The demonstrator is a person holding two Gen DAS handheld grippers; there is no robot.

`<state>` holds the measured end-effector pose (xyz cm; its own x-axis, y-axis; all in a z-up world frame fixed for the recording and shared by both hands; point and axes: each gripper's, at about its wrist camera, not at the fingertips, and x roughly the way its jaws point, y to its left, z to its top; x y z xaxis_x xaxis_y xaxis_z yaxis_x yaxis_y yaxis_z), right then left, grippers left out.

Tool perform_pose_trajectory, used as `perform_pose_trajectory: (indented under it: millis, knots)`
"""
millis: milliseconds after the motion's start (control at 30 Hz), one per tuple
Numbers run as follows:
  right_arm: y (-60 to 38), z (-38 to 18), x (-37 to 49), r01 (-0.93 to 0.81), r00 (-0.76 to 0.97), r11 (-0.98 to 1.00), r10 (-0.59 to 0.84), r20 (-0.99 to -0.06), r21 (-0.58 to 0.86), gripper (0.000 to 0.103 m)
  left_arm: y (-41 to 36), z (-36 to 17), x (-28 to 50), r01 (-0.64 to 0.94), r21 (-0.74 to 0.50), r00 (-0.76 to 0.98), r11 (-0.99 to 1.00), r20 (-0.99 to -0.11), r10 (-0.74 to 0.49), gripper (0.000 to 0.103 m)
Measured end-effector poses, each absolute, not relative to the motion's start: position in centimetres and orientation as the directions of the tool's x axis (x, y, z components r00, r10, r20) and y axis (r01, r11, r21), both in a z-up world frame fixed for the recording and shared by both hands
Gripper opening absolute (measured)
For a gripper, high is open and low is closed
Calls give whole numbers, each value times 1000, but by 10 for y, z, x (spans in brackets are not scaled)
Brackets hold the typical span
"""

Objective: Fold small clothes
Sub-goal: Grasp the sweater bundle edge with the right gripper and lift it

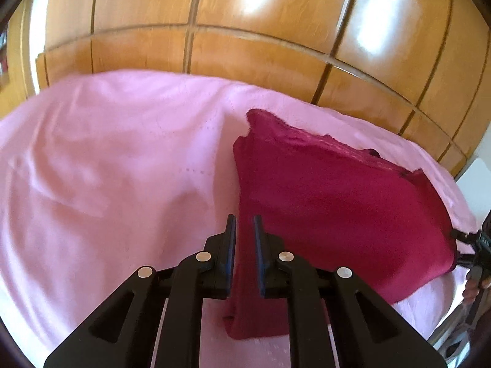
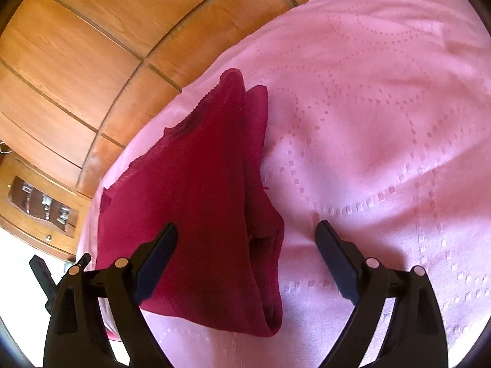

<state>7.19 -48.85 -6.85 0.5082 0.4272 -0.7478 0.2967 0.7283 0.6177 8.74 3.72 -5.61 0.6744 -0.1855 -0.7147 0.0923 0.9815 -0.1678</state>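
Observation:
A dark red garment (image 1: 331,202) lies folded on the pink bedspread (image 1: 107,168), its lace edge toward the wardrobe. My left gripper (image 1: 244,219) sits at the garment's near left edge, jaws almost together, with a strip of the red cloth in the narrow gap. In the right wrist view the same garment (image 2: 199,199) lies under my right gripper (image 2: 247,227), which stands wide open. One of its fingers (image 2: 159,254) is over the cloth, the other over the bare bedspread (image 2: 383,122). Nothing is pinched between them. The right gripper (image 1: 475,245) also shows at the garment's right corner.
A wooden wardrobe (image 1: 245,46) runs close behind the bed. A wooden bedside unit (image 2: 40,211) stands at the left of the right wrist view. A hand (image 1: 472,288) shows at the right edge. Bare bedspread spreads left of the garment.

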Motion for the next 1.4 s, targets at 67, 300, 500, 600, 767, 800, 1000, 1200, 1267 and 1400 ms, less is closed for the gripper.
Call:
perform_pose_trajectory:
  millis: [67, 300, 500, 600, 767, 800, 1000, 1200, 1267, 1400]
  knots:
    - [-489, -68, 71, 298, 513, 719, 435, -740, 628, 91, 25, -52, 82, 112, -115, 687, 987, -709, -161, 9]
    - [-484, -65, 69, 271, 482, 699, 496, -722, 661, 64, -18, -56, 67, 220, 21, 691, 975, -709, -141, 9]
    - [-478, -69, 70, 263, 476, 702, 502, -722, 662, 64, -35, -69, 67, 264, 45, 664, 964, -733, -148, 9]
    - [-476, -70, 70, 262, 481, 701, 501, -720, 663, 64, -37, -74, 68, 268, 43, 652, 962, -743, -149, 9]
    - [-470, -69, 71, 242, 474, 729, 487, -733, 640, 56, -39, -79, 68, 270, 41, 642, 962, -752, -148, 9]
    - [-470, -69, 71, 242, 473, 730, 487, -734, 640, 51, -39, -80, 69, 271, 41, 640, 962, -754, -148, 9]
    - [-467, -69, 70, 241, 468, 720, 501, -728, 650, 35, -39, -83, 69, 266, 32, 635, 963, -757, -151, 9]
    - [-461, -63, 72, 256, 476, 723, 483, -735, 642, 25, -36, -84, 72, 265, 11, 627, 964, -762, -163, 9]
    - [-459, -60, 72, 255, 477, 730, 475, -739, 634, 24, -36, -85, 72, 265, 2, 624, 964, -763, -170, 9]
    - [-457, -50, 73, 248, 490, 738, 463, -739, 628, 21, -33, -85, 71, 265, -18, 619, 964, -764, -184, 9]
